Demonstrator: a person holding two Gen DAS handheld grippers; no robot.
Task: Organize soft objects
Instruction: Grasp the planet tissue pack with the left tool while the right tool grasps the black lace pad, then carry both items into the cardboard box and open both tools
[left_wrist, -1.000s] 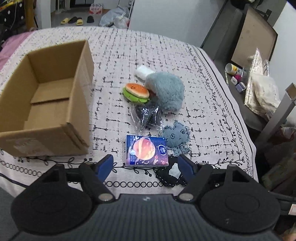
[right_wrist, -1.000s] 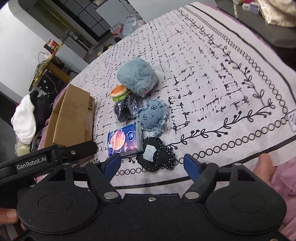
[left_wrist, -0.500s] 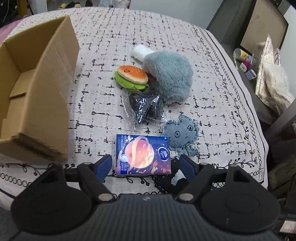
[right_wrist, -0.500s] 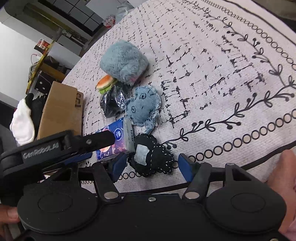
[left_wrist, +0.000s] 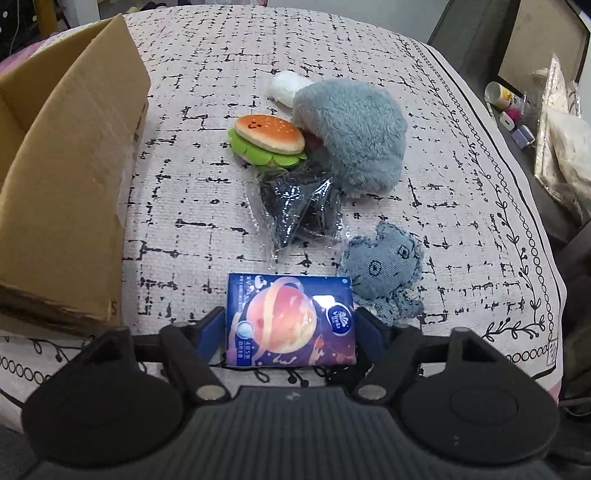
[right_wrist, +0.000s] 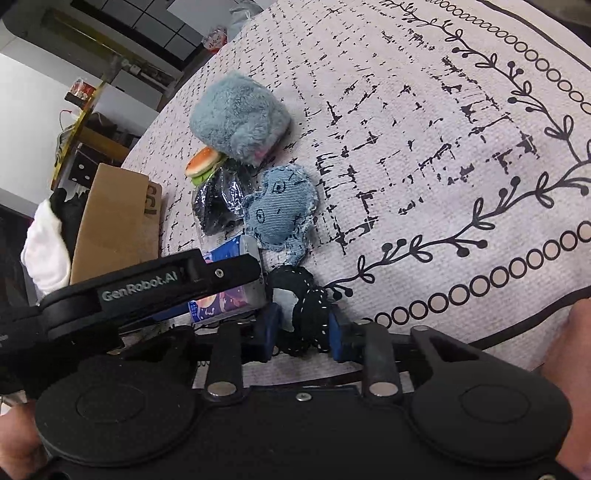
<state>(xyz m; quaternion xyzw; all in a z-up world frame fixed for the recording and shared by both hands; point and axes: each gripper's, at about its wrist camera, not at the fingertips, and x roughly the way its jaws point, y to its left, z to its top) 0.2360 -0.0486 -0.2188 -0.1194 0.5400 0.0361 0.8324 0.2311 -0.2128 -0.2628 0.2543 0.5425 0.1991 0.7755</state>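
Observation:
My left gripper (left_wrist: 290, 334) has closed its blue fingers on both sides of a blue tissue pack with a planet print (left_wrist: 291, 321). My right gripper (right_wrist: 303, 326) is shut on a black stitched fabric toy (right_wrist: 308, 310) at the near edge of the bed. A denim toy (left_wrist: 384, 275) lies right of the pack. Behind it lie a black item in clear plastic (left_wrist: 299, 206), a burger plush (left_wrist: 267, 142), a grey-blue furry plush (left_wrist: 352, 134) and a white soft item (left_wrist: 286, 86). The left gripper's body (right_wrist: 147, 288) crosses the right wrist view.
An open cardboard box (left_wrist: 70, 177) stands on the bed (left_wrist: 461, 206) to the left, close to the tissue pack. A side surface with bottles and a plastic bag (left_wrist: 557, 140) is beyond the bed's right edge.
Both grippers moved forward and down. The left one closed around the tissue pack. The right one closed on the black fabric toy.

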